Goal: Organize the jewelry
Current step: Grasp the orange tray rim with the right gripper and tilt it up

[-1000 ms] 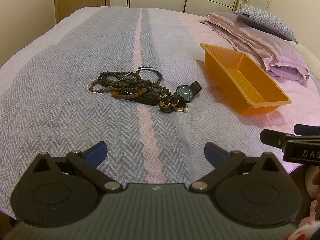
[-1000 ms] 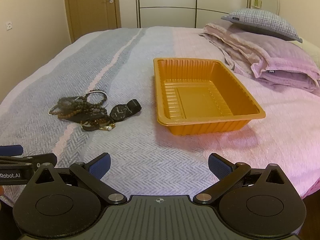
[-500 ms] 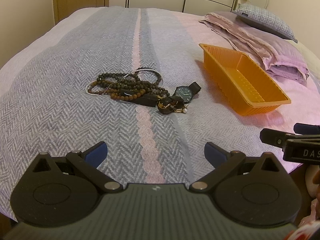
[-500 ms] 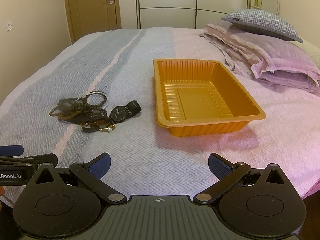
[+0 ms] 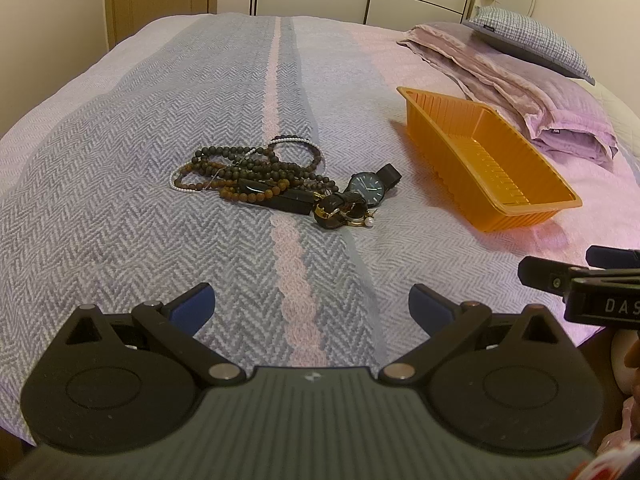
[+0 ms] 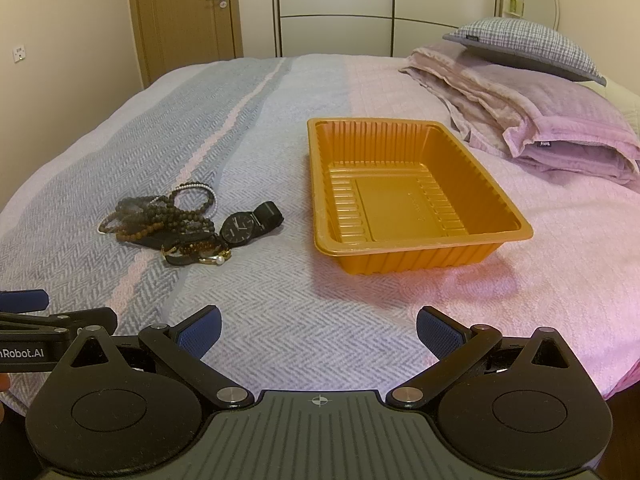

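A pile of bead bracelets [image 5: 248, 172] [image 6: 160, 216] lies on the bed, with a black watch [image 5: 370, 189] [image 6: 242, 229] and a gold pearl piece [image 5: 360, 221] [image 6: 216, 258] at its right end. An empty orange tray [image 5: 528, 204] [image 6: 324, 216] stands to the right of the pile. My left gripper [image 5: 312, 306] is open and empty, hovering near the bed's front edge, short of the pile. My right gripper [image 6: 318, 330] is open and empty, in front of the tray. Each gripper shows at the edge of the other's view.
Folded purple blankets [image 6: 540, 120] and a checked pillow [image 6: 524, 46] lie at the back right of the bed. A wooden door [image 6: 188, 20] and white wardrobe [image 6: 384, 4] stand behind the bed.
Both grippers have drifted only slightly; the jewelry and tray stay where they were. Both stay open.
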`<state>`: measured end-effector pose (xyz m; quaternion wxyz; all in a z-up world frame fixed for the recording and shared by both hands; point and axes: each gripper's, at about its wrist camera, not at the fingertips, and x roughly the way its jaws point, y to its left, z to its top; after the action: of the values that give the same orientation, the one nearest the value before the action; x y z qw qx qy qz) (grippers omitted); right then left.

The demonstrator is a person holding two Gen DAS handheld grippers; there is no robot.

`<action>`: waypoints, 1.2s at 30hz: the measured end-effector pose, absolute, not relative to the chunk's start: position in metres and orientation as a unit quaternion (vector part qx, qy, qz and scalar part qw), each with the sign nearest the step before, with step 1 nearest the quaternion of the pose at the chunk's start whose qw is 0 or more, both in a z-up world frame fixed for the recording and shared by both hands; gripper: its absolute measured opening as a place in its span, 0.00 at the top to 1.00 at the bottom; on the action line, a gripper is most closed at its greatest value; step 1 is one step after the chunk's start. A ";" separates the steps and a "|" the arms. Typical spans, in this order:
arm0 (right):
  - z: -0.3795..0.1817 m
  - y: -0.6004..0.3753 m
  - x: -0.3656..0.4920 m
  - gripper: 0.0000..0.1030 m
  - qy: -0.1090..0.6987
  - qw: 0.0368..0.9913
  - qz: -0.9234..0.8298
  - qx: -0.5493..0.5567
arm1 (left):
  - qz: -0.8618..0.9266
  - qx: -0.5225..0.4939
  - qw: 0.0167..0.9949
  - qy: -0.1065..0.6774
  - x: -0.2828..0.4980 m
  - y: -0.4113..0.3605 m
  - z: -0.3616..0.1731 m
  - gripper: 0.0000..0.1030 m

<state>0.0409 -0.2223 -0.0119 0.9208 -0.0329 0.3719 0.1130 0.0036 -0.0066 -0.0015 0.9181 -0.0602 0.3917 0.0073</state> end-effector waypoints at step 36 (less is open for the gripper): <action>-0.035 -0.382 0.189 0.40 0.323 0.945 0.054 0.028 | -0.005 -0.123 0.919 0.376 0.073 0.010 -0.024 0.02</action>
<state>0.1886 -0.3821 -0.0352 0.9446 0.0283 0.3227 0.0536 0.0730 0.0103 -0.0239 0.9185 -0.1231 0.3757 -0.0047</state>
